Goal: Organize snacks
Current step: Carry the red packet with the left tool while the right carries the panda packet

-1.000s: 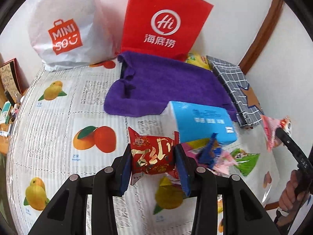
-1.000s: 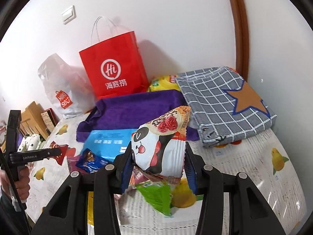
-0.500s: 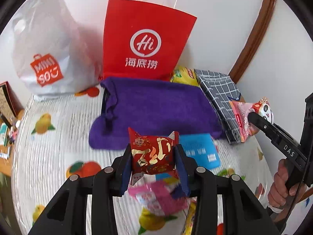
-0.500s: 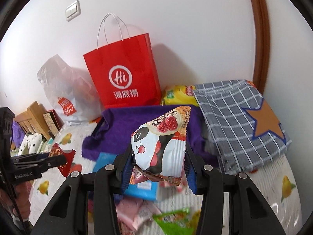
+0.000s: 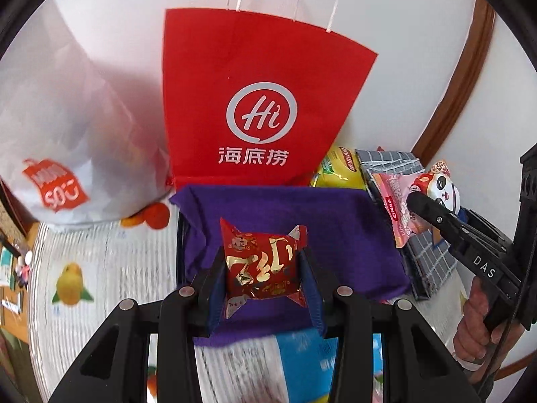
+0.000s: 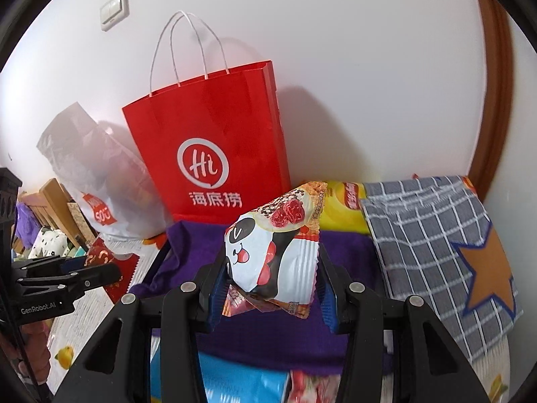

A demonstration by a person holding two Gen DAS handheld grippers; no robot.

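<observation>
Left gripper (image 5: 263, 267) clamps a red foil snack packet (image 5: 261, 262) above the purple cloth (image 5: 352, 235); right gripper (image 6: 270, 277) pinches a panda-print packet (image 6: 272, 252). Both look light, crinkly, slippery and crushable, best gripped across the body.

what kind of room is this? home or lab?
Most likely a home, probably a living or dining room corner. A table with a fruit-print cover stands against a white wall with a light switch, and a red paper shopping bag and a white plastic shop bag sit on it.
</observation>
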